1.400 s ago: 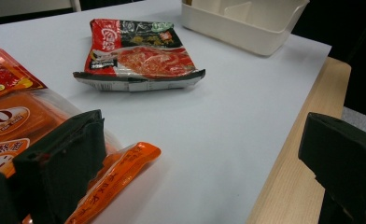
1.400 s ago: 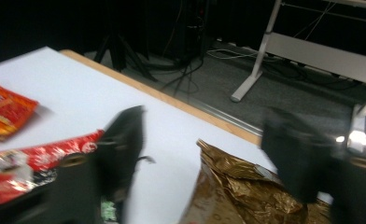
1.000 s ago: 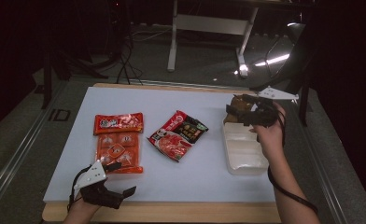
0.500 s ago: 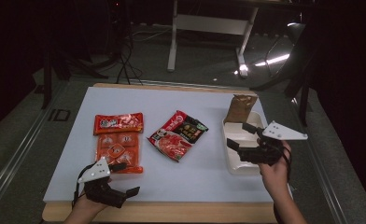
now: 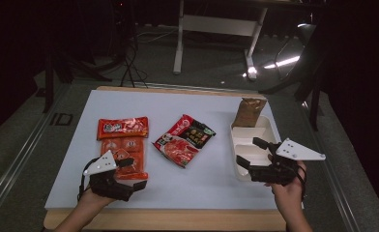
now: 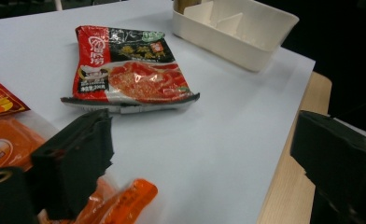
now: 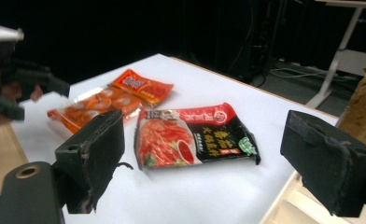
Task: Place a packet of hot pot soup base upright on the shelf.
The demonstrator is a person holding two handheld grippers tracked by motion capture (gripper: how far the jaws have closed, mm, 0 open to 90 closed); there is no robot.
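The brown crinkled paper pouch (image 5: 249, 112) stands upright in the far compartment of the white divided plastic tray (image 5: 238, 155); the nearer compartments look empty. By my reading, one item is packed and three remain: the red-and-black soup-base packet (image 5: 183, 140), the red snack bag (image 5: 123, 127) and the orange sachet pack (image 5: 124, 152). The right gripper (image 5: 252, 157) hovers over the tray, jaws spread and empty; the left gripper (image 5: 137, 173), also released, sits beside the orange pack.

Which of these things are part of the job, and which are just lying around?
In the job: white divided tray, brown packet standing in it, red-and-black packet, orange packet, red packet.
Just lying about: floor cables, white desk frame.
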